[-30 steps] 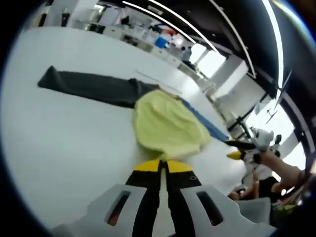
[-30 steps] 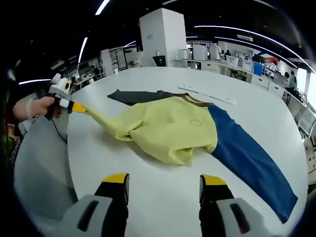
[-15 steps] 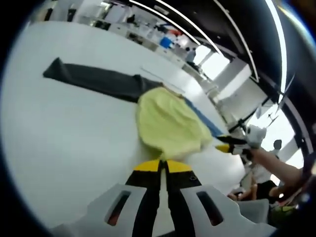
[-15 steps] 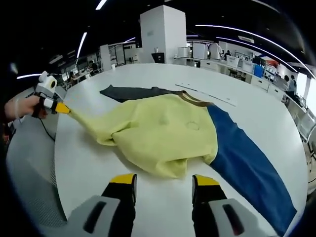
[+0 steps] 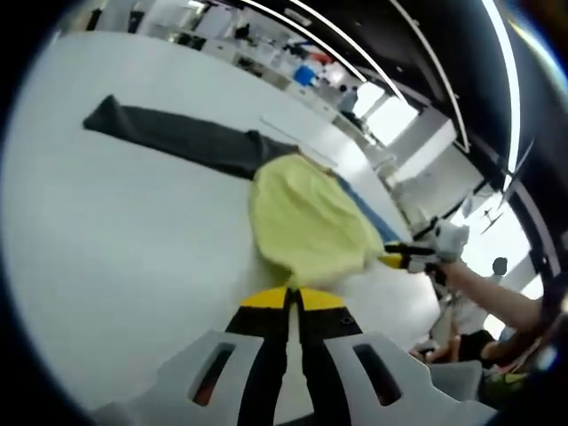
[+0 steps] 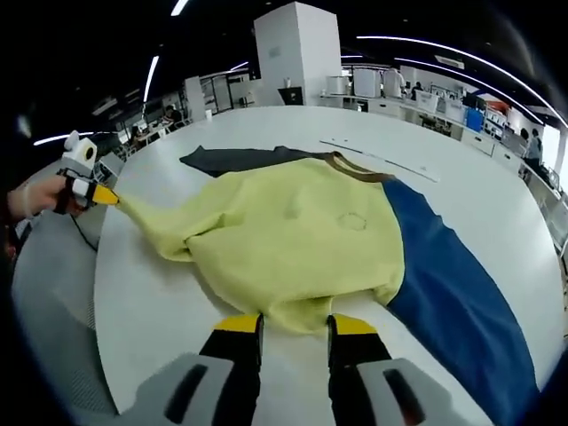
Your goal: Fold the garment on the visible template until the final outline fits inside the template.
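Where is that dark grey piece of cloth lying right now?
In the right gripper view, the dark grey cloth lies flat on the round white table at its far side, its near end tucked under the yellow garment.

My left gripper view is looking low across the round white table point(image 5: 106, 231) from one edge, rolled so the tabletop is tilting, facing the yellow sweatshirt body with its dark grey sleeve and blue sleeve point(image 5: 306, 222) lying some way ahead of my left gripper point(image 5: 293, 300). My right gripper view is looking from another edge of the same white table point(image 6: 142, 302), sitting higher and much nearer, with the yellow hem lying right at the tips of my right gripper point(image 6: 295, 325). Both views are sharing the sweatshirt point(image 6: 293, 231) and the tabletop, and each is catching the other gripper at the cloth's far end point(image 5: 410, 257) point(image 6: 84, 188).
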